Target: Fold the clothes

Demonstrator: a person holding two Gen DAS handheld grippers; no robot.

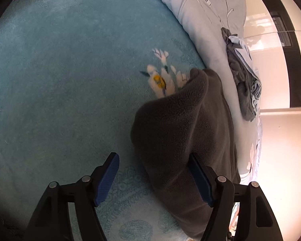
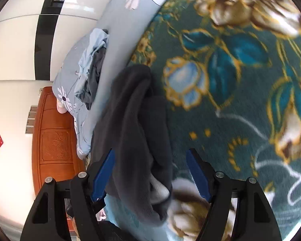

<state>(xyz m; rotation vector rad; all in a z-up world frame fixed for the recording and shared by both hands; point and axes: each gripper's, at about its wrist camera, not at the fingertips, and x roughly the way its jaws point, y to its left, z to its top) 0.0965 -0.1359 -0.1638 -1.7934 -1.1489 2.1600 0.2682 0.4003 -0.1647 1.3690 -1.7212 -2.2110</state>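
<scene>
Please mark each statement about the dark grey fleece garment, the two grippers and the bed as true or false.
1. Both grippers are open. True: left gripper, right gripper.
2. The dark grey fleece garment is neatly folded flat. False: it lies bunched up.
3. A crumpled pile of grey and light blue clothes lies on the light blue floral duvet. True.
4. The blanket under the garment is red. False: it is teal.

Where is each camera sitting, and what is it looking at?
Left wrist: sits on the left gripper, looking down at a grey fleece garment on a light blue blanket; its open blue-padded fingers show.
Right wrist: sits on the right gripper, open around that fleece on a flowered blanket.
Both show the fleece and a crumpled clothes pile.
</scene>
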